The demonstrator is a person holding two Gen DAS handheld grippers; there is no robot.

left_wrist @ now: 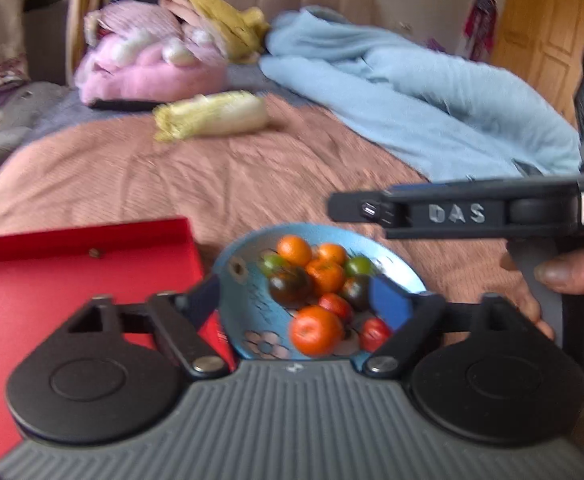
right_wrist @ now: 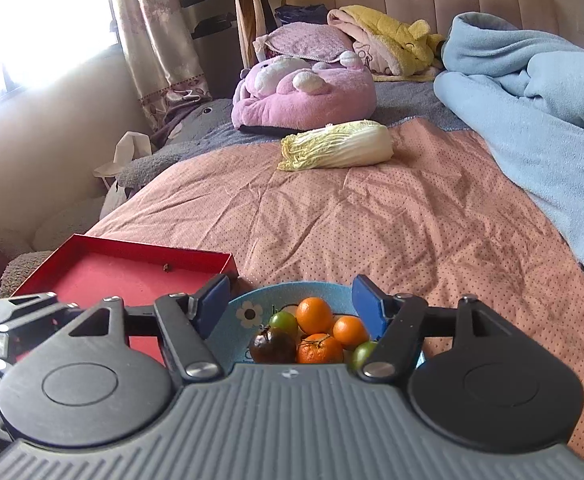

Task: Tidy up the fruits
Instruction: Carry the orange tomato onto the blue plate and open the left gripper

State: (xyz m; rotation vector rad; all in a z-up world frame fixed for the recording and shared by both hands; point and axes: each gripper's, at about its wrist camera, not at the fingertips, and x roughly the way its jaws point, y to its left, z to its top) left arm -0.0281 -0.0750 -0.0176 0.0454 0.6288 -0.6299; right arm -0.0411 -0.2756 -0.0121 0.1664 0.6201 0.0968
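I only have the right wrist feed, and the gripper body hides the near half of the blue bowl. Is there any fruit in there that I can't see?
Observer: Yes. Two small red tomatoes lie at the near side of the round blue flowered bowl.
Operator: Anything else down there?
Observer: One large orange mandarin, beside those tomatoes at the near rim.
Operator: And the left gripper? I only catch its edge.
Observer: The left gripper has its jaws open, and in its own view they frame the bowl on either side, with nothing held.
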